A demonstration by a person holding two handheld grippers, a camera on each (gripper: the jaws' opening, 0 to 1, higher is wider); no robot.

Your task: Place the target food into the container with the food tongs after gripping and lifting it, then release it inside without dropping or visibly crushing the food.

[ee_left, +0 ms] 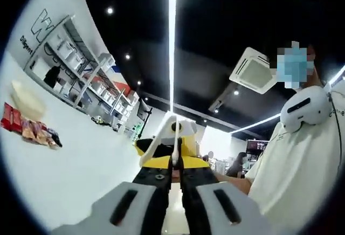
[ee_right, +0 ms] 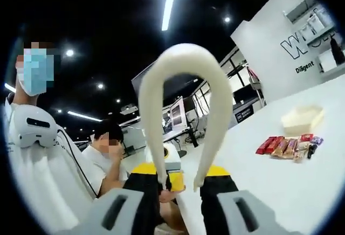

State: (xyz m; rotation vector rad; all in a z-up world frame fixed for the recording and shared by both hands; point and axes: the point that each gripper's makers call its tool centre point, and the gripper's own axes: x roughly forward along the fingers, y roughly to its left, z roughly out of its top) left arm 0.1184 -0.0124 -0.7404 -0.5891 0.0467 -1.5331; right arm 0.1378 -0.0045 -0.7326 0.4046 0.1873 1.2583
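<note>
Several wrapped snack packets (ee_right: 287, 145), presumably the target food, lying in a row at right of the right gripper view, just beside a white container (ee_right: 302, 118). Likely light, crinkly and slippery in their wrappers; best pinched across the middle, gently. White food tongs (ee_right: 183, 73) arching up between the spread jaws of the right gripper (ee_right: 180, 192); actual contact not discernible. Left gripper (ee_left: 173, 184) jaws nearly together about the edge-on tongs; grip likewise uncertain. Smooth white table (ee_right: 269, 186); shelving (ee_left: 81, 68) and dark ceiling with strip lights (ee_left: 172, 35) beyond.
</note>
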